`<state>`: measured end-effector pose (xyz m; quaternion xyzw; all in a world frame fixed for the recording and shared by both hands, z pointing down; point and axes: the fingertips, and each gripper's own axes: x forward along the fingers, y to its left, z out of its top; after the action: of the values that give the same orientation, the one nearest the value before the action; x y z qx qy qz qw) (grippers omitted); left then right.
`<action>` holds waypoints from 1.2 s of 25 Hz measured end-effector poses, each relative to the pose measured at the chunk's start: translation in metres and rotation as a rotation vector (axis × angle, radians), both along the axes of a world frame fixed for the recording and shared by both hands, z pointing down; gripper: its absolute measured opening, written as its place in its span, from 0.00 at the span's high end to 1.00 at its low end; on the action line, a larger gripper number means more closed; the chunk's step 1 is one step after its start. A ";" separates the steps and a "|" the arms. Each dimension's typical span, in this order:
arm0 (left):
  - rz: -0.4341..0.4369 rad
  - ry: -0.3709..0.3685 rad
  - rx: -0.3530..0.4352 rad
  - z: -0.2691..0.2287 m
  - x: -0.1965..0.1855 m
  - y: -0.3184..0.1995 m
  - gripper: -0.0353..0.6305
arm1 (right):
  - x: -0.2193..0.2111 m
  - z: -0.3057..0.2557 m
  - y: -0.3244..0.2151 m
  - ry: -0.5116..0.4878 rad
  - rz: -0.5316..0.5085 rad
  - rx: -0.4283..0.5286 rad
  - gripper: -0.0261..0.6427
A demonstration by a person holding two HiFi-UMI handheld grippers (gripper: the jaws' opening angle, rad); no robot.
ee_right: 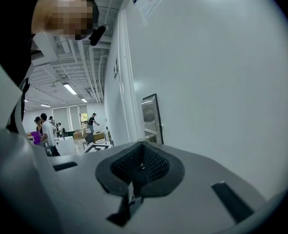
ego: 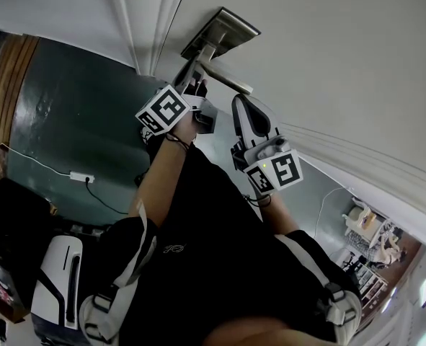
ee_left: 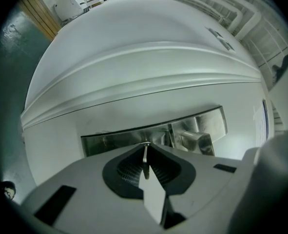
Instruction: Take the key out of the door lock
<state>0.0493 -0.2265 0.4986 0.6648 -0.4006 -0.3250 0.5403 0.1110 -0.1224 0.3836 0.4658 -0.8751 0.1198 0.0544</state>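
A steel lock plate (ego: 221, 29) with a lever handle (ego: 231, 79) is set in the white door (ego: 342, 63). My left gripper (ego: 192, 86) is up against the plate, just below it. In the left gripper view its jaws (ee_left: 146, 147) are shut on a thin metal key (ee_left: 144, 161), seen edge-on, right in front of the lock plate (ee_left: 119, 141). The key's far end is hidden by the pads. My right gripper (ego: 239, 105) hangs beside the left one, a little away from the door. Its pads (ee_right: 134, 160) meet with nothing between them.
The handle's stub (ee_left: 198, 141) sticks out of the plate to the right of the key. Below me is a dark green floor (ego: 76, 107) with a cable and plug (ego: 79, 176) and a white device (ego: 58, 272). Several people (ee_right: 46, 128) stand far down the hall.
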 end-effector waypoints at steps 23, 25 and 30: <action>0.041 0.035 0.011 -0.001 -0.001 0.004 0.89 | -0.004 -0.006 -0.006 0.011 0.006 0.012 0.95; 0.034 0.028 0.011 -0.001 -0.001 0.004 0.89 | -0.002 -0.006 -0.007 0.010 0.009 0.011 0.95; 0.031 0.044 -0.003 0.001 0.005 0.001 0.89 | 0.001 -0.004 -0.012 0.004 0.010 0.006 0.95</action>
<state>0.0544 -0.2255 0.4993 0.6628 -0.3788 -0.3306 0.5549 0.1120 -0.1346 0.3800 0.4707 -0.8729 0.1163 0.0542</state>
